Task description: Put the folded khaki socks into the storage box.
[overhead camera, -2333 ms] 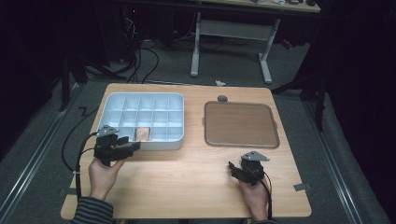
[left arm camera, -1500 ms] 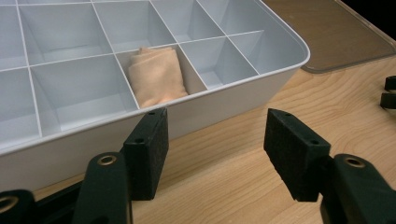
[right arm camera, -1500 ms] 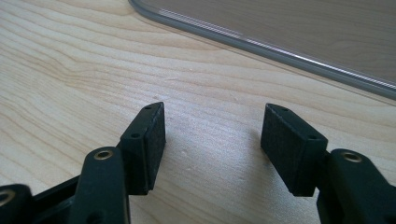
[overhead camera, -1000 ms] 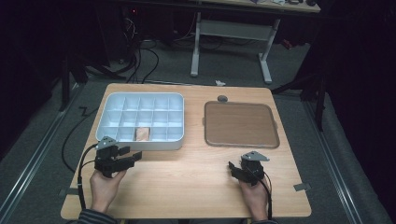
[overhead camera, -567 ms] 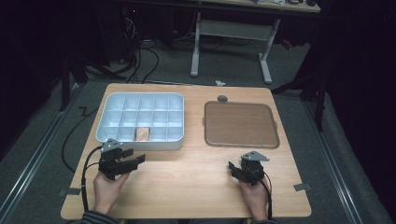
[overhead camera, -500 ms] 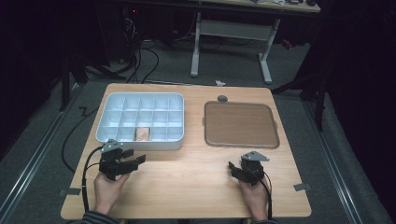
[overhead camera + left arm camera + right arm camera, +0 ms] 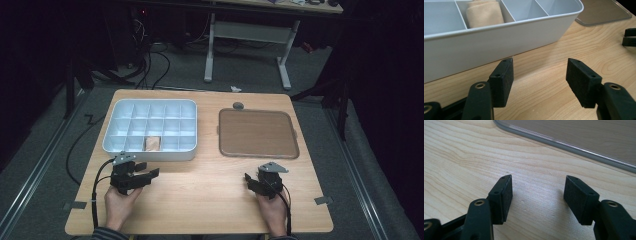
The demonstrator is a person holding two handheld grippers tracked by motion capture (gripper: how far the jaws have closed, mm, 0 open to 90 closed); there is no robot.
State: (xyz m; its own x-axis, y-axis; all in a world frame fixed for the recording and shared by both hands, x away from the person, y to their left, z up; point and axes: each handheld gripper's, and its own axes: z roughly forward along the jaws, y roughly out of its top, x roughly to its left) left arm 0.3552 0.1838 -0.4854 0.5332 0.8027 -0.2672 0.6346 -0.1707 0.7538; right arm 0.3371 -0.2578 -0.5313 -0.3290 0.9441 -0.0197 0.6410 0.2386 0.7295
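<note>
1. Since pulling back from the organiser tray point(image 7: 150, 131), my left tool point(image 7: 145, 175) sits on the counter point(image 7: 200, 195), jaws apart, empty.
2. Folded cloth point(image 7: 484, 13) lies in a front-row tray compartment; placement looks done.
3. Right tool point(image 7: 252, 182) unmoved, jaws apart, near the lid point(image 7: 257, 132).

Lab/workshop: dark room, floor cables point(image 7: 150, 65), desk frame point(image 7: 250, 37) behind.

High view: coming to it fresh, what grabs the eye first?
The pale divided tray at the table's far left, with a tan folded cloth in one front-row compartment. Right of it lies a brown flat lid. Nearer the person, the left gripper and right gripper rest open-jawed, both empty.
</note>
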